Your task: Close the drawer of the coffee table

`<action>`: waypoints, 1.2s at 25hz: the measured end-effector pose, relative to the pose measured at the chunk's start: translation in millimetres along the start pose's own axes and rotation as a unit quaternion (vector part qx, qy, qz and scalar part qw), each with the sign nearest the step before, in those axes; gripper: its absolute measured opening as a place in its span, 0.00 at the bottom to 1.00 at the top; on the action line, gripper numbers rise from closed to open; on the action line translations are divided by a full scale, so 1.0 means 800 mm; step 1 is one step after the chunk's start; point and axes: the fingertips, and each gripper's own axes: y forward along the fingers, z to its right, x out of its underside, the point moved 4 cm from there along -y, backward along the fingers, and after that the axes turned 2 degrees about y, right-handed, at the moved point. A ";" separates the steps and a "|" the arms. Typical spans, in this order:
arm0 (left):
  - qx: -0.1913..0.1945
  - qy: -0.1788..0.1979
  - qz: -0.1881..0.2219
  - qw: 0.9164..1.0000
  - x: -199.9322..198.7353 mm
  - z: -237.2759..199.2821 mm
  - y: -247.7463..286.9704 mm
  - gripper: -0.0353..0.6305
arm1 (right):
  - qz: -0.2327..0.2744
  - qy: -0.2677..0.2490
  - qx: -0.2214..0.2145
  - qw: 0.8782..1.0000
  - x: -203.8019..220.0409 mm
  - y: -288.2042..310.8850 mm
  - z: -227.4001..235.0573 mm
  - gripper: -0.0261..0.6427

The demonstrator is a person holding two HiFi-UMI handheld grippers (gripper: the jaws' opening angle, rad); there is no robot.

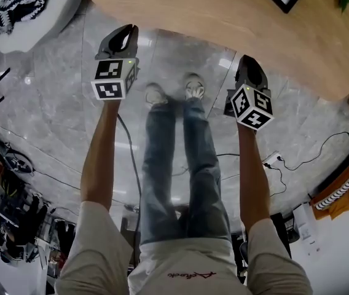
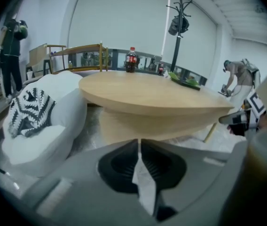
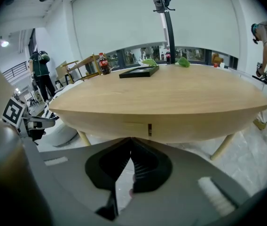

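The oval wooden coffee table stands just ahead of both grippers. In the right gripper view a drawer front with a small dark notch lies flush in the table's edge. My left gripper hangs over the floor short of the table's left end, its jaws together and nothing between them. Facing the drawer from a short distance, my right gripper also has its tips touching and is empty.
A white beanbag with a black-and-white cushion sits left of the table. On the tabletop are a cola bottle and a black frame. Cables trail across the floor at right. People stand at the room's edges.
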 end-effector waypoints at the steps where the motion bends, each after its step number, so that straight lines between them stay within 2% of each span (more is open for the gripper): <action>1: -0.001 0.002 0.002 1.000 0.003 0.001 -0.005 0.06 | 0.000 -0.003 -0.003 1.000 0.002 -0.003 -0.003 0.05; 7: 0.000 -0.001 0.013 1.000 0.012 0.010 -0.032 0.06 | 0.005 -0.015 -0.015 1.000 0.008 -0.022 -0.013 0.05; 12: 0.003 -0.002 0.043 0.999 -0.007 0.025 -0.068 0.06 | 0.023 -0.014 -0.028 0.999 -0.004 -0.053 -0.026 0.05; 20: 0.000 0.040 0.095 0.995 -0.081 0.060 -0.167 0.06 | 0.066 -0.025 -0.057 0.996 -0.067 -0.128 -0.067 0.05; 30: -0.032 0.041 0.158 0.986 -0.196 0.077 -0.319 0.06 | 0.126 -0.057 -0.096 0.986 -0.181 -0.257 -0.134 0.05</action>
